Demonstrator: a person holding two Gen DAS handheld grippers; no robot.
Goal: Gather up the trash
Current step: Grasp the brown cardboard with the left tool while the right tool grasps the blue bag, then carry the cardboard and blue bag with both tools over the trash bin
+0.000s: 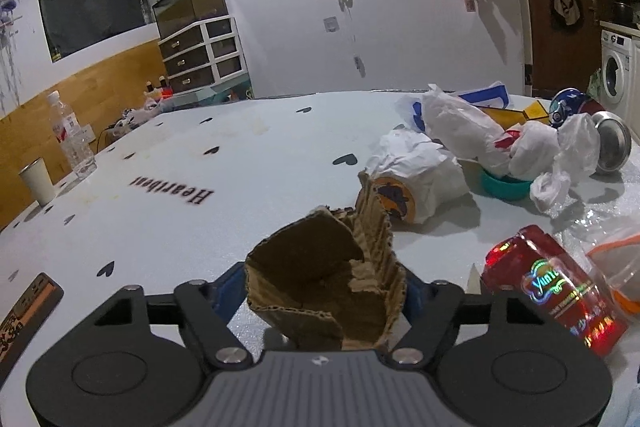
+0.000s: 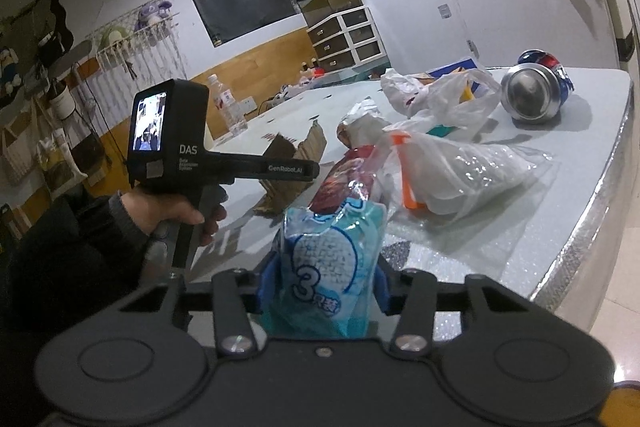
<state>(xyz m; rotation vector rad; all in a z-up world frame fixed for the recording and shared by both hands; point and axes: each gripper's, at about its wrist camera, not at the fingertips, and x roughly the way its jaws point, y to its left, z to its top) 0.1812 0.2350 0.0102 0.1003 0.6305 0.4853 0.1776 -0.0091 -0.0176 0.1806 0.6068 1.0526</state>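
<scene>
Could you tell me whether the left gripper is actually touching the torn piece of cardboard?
Touching. The left wrist view shows the left gripper with its blue fingers pressed against both sides of the torn cardboard, no gap visible.

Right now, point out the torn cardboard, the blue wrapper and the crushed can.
torn cardboard (image 1: 320,279): left wrist view, brown face.
blue wrapper (image 2: 328,267): right wrist view, printed front.
crushed can (image 2: 528,95): right wrist view, silver base.
</scene>
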